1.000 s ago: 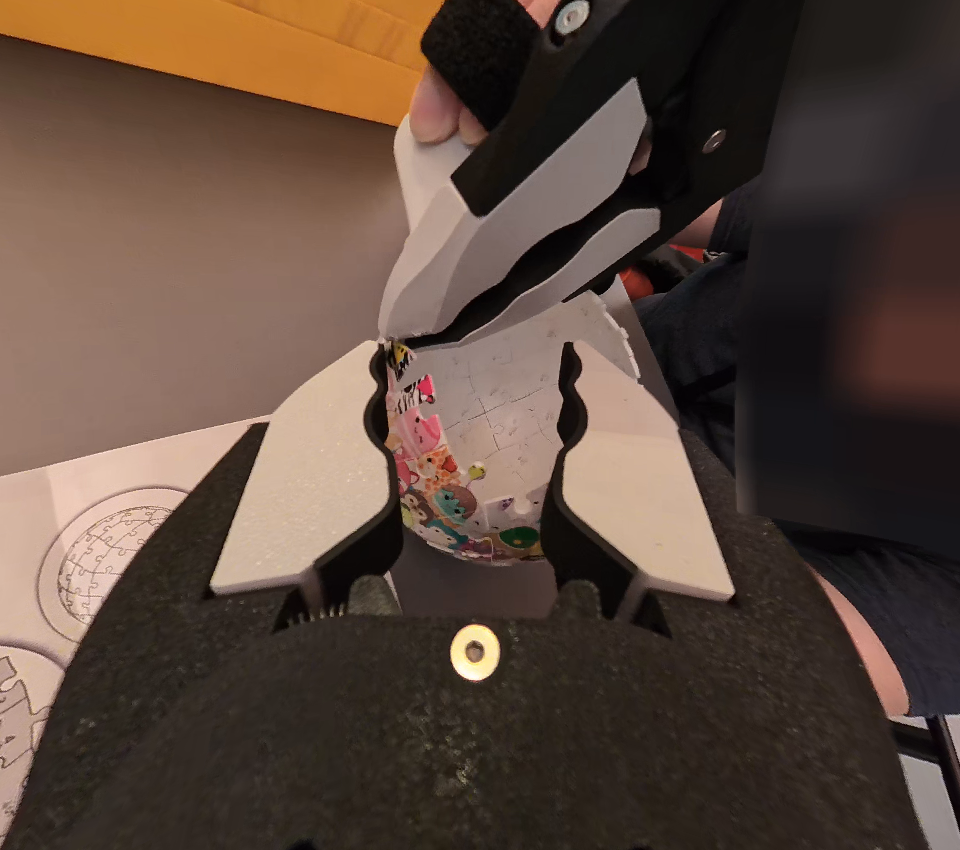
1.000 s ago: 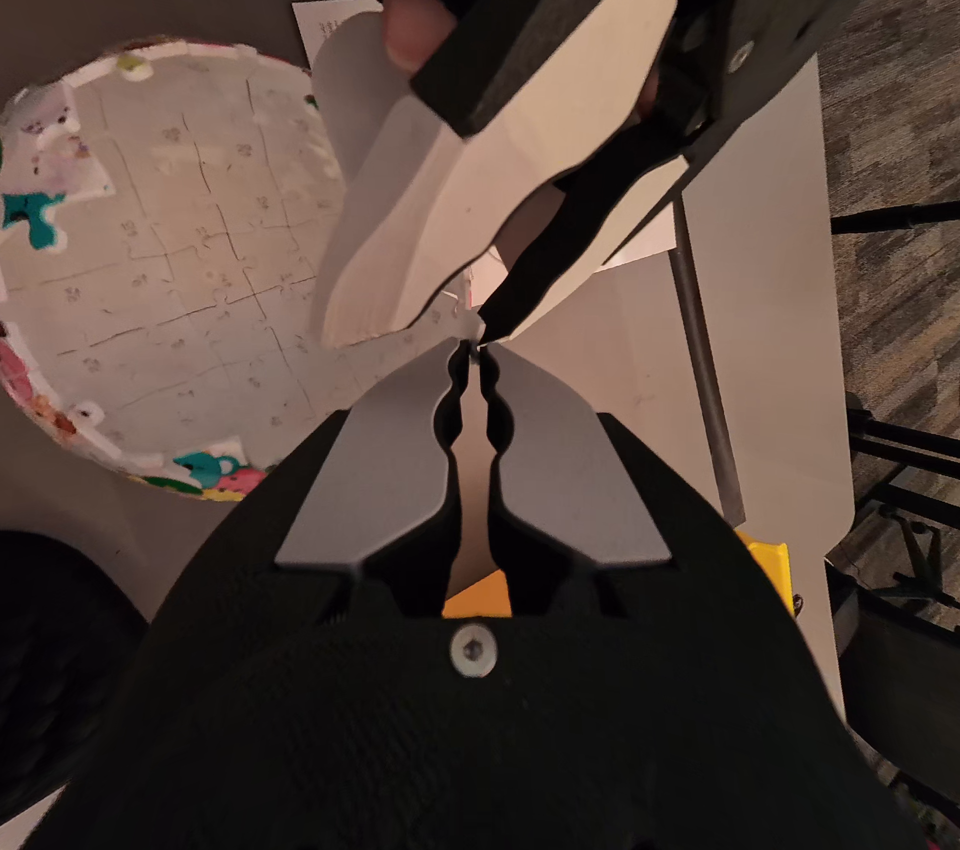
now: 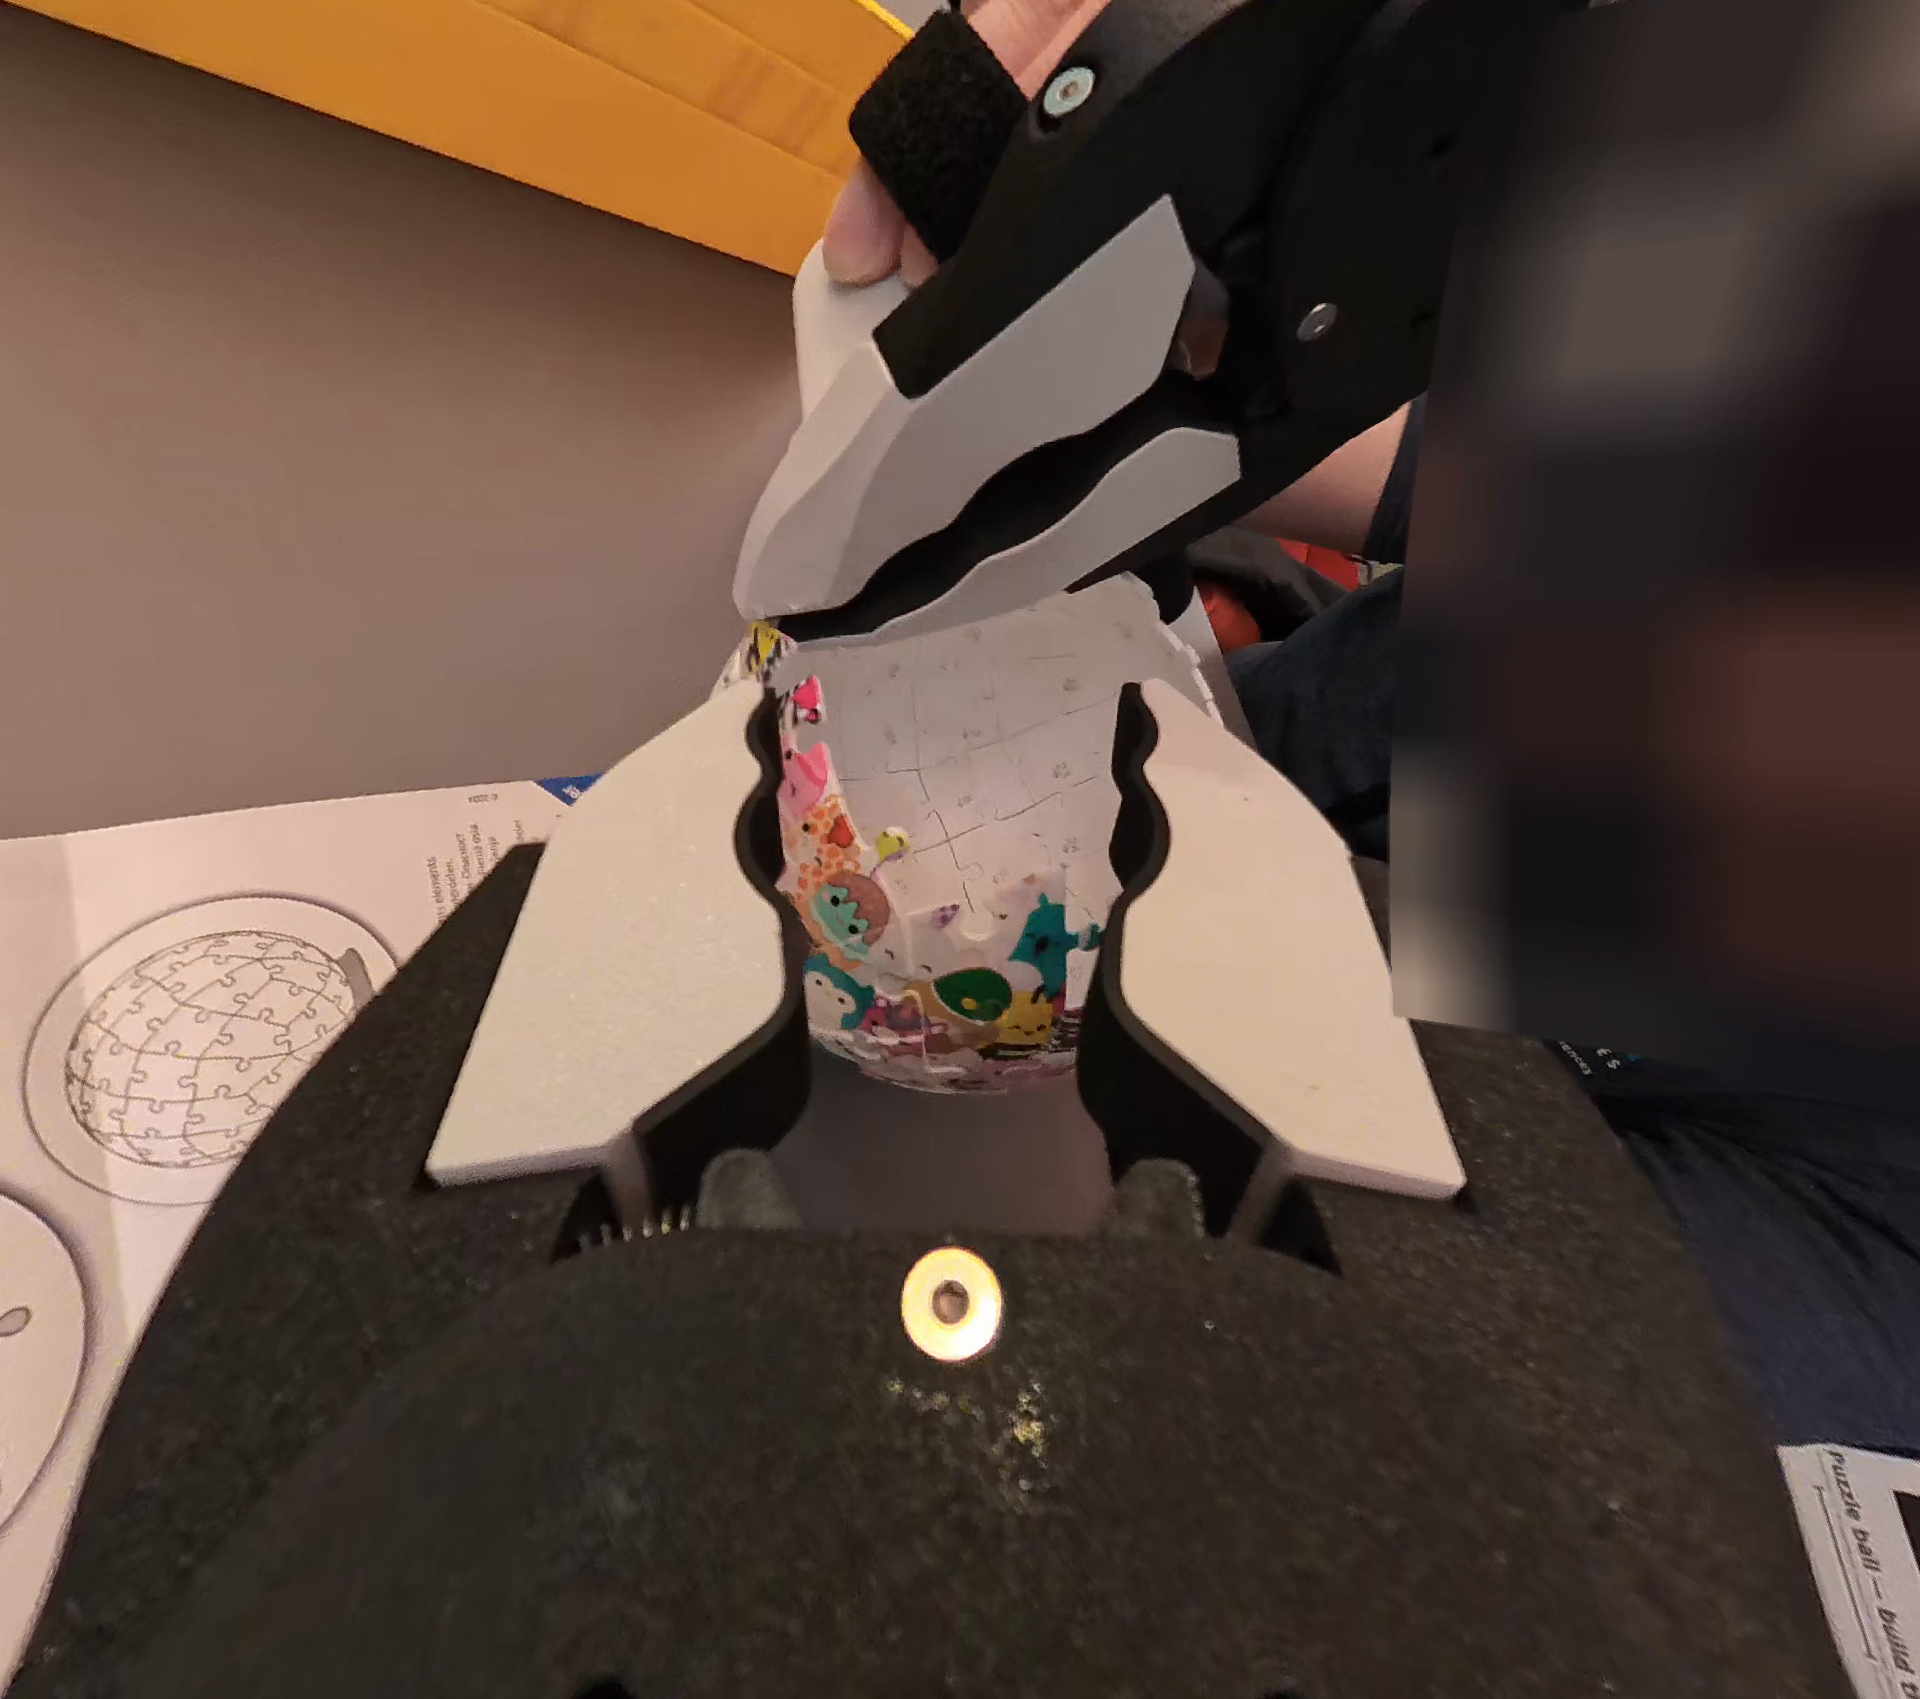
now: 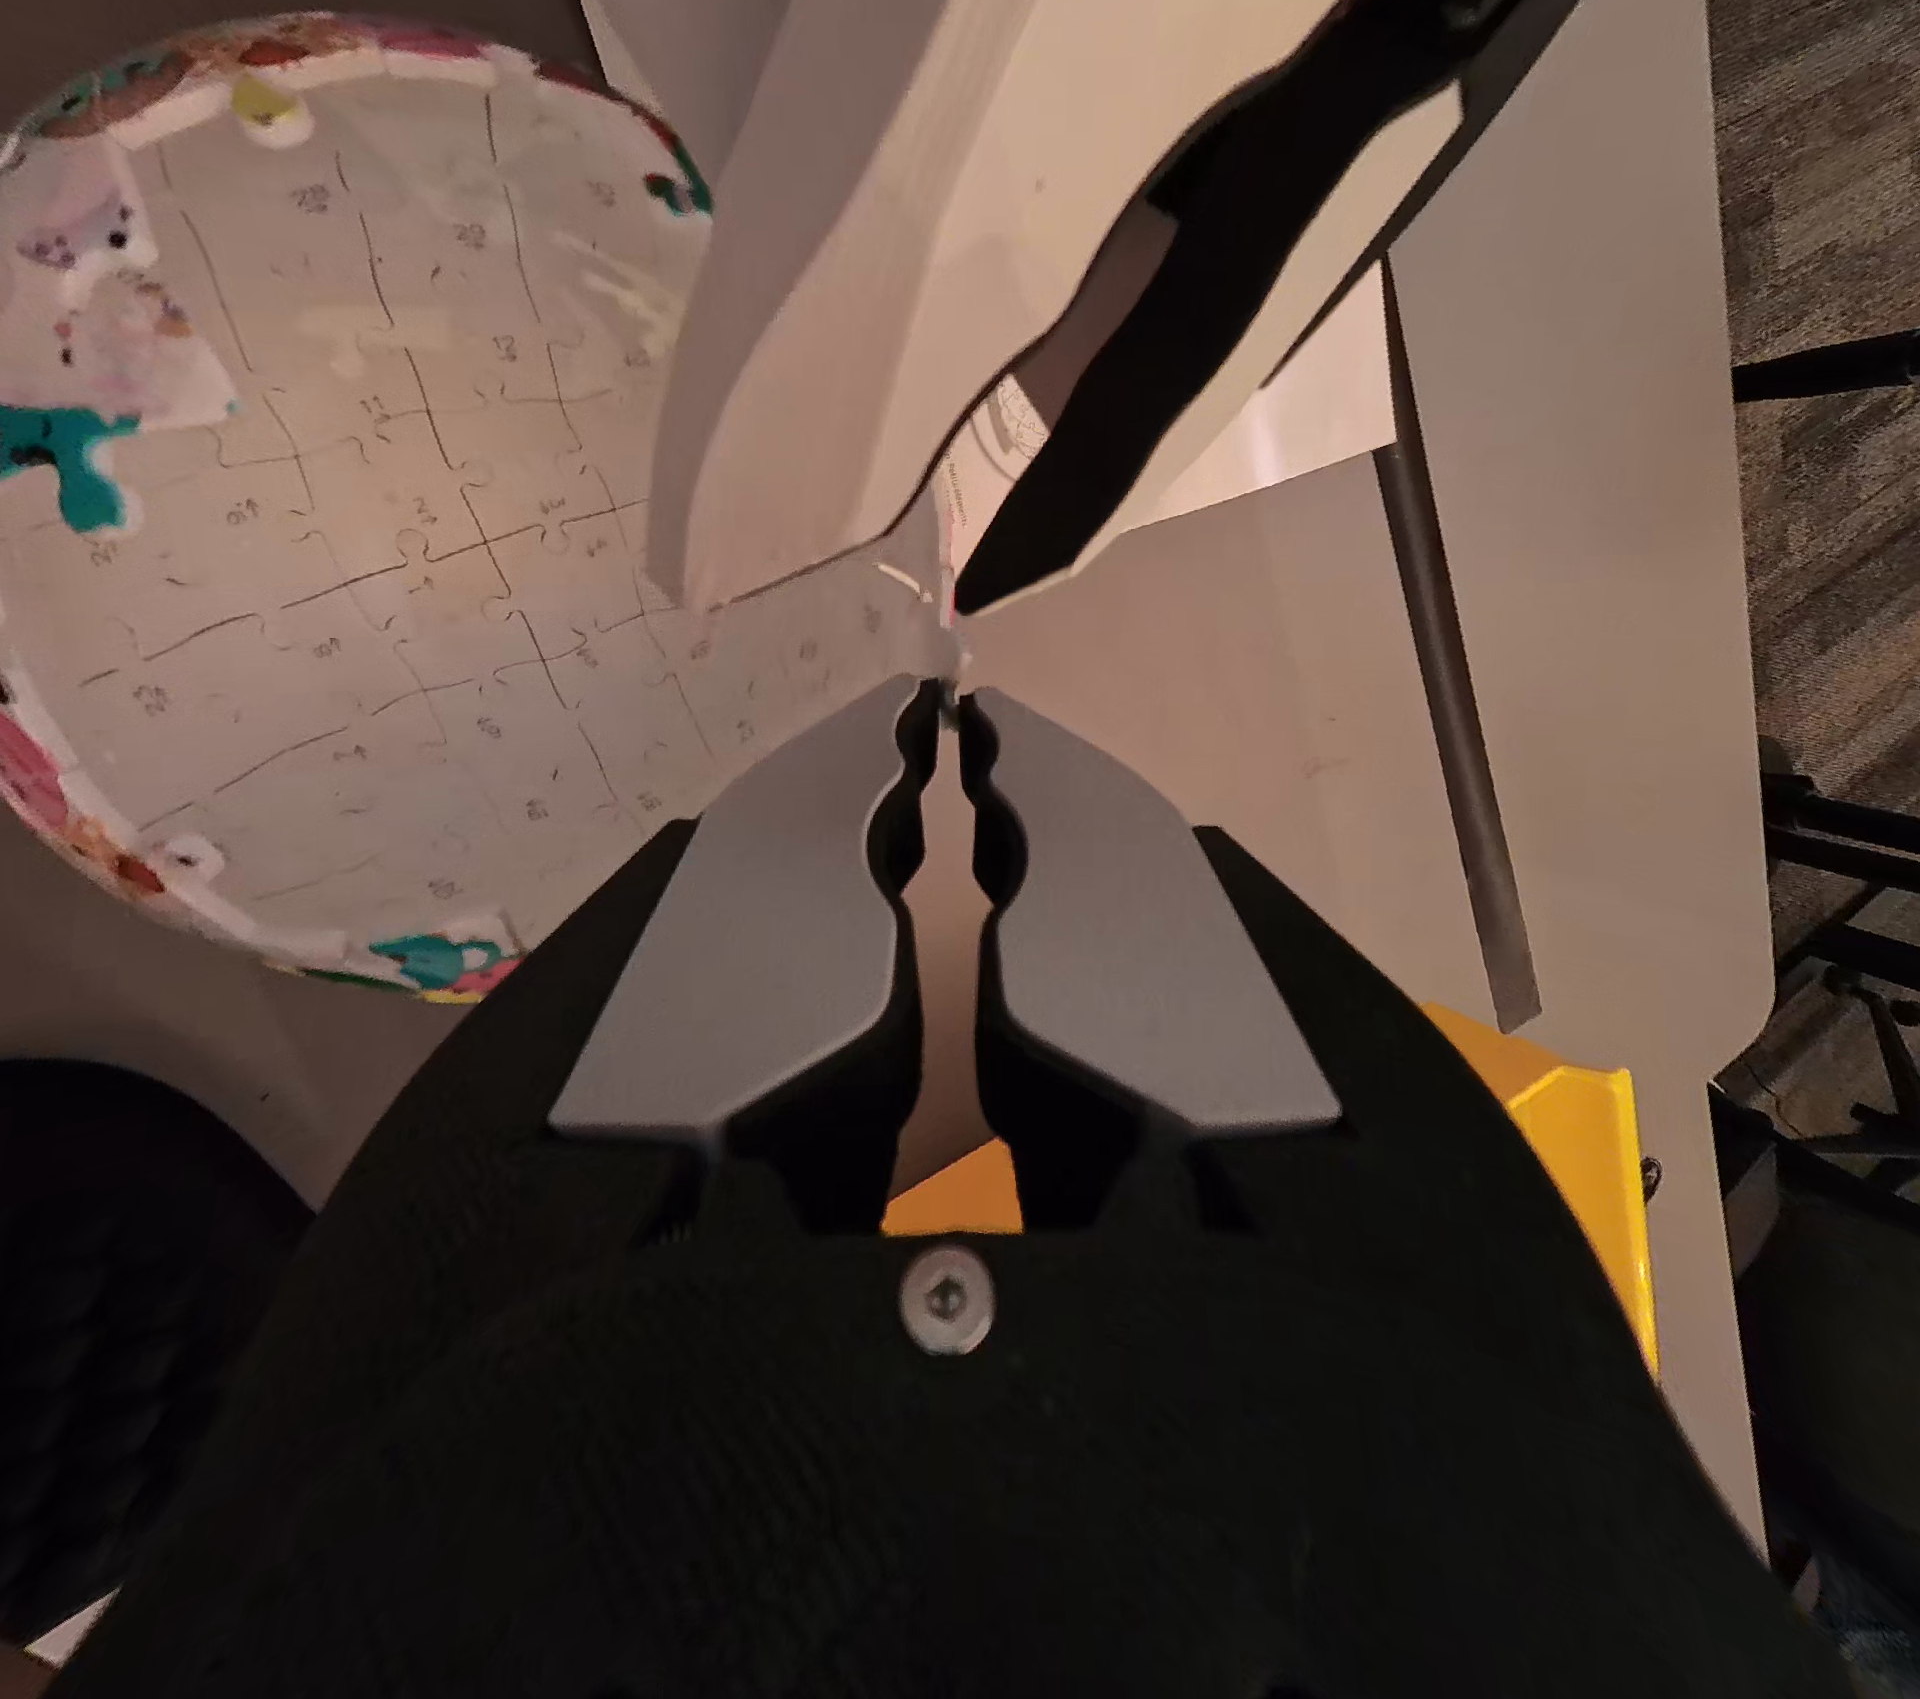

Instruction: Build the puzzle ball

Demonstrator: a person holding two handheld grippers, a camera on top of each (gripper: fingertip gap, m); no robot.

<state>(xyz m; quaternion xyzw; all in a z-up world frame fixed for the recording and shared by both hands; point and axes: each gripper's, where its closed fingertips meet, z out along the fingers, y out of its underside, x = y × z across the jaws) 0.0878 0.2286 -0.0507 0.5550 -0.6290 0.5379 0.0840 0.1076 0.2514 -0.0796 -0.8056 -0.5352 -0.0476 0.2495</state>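
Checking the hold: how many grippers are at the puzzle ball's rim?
2. The right gripper pinches the puzzle ball rim; the left gripper straddles the same rim, fingers apart.

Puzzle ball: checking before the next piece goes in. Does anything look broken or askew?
Nothing stands out. The puzzle ball is an unfinished open shell, its joined pieces flush; the right tool pinches its rim.

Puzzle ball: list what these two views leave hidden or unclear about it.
- Left wrist view: the left hand-held gripper fingers flank the puzzle ball, covering both its sides.
- Right wrist view: the picture's left edge crops the shell.
- Whether the right hand-held gripper pinches a loose piece or the rim: too small.
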